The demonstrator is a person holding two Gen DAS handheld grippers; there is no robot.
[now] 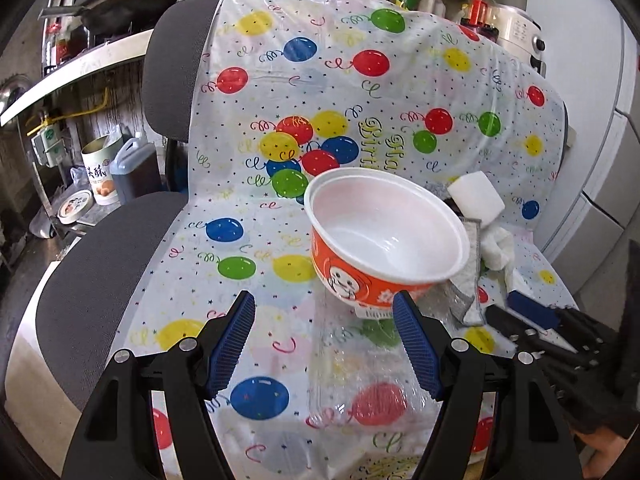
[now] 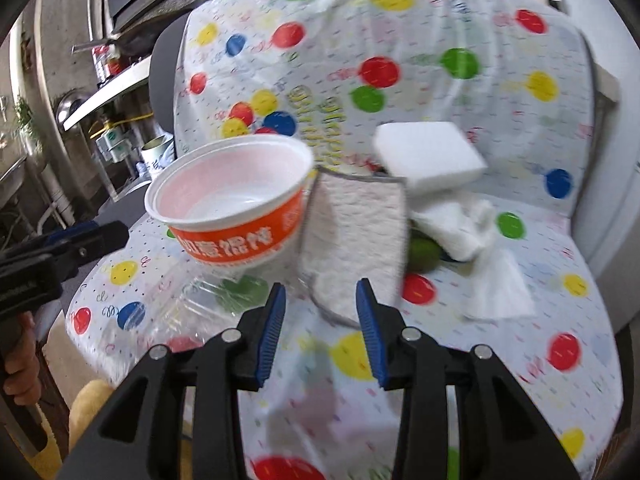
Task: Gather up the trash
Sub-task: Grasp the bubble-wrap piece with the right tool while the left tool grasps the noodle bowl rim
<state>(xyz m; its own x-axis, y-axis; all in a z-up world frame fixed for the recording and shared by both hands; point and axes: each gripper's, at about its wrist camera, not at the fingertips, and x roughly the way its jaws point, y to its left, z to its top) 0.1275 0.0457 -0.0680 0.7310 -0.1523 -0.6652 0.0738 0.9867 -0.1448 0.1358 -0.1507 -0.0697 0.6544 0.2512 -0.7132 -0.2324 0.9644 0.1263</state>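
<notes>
Orange bowl (image 1: 386, 240) — mouth tilted upward

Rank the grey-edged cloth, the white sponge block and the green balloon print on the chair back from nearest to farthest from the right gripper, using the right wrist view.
From the right gripper:
1. Grey-edged cloth, just ahead of the fingertips.
2. White sponge block, behind it, to the right.
3. Green balloon print, high on the chair back.

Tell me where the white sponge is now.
The sponge lies at the back of the chair seat, right of the orange bowl, behind the grey cloth and above the crumpled tissues.
</notes>
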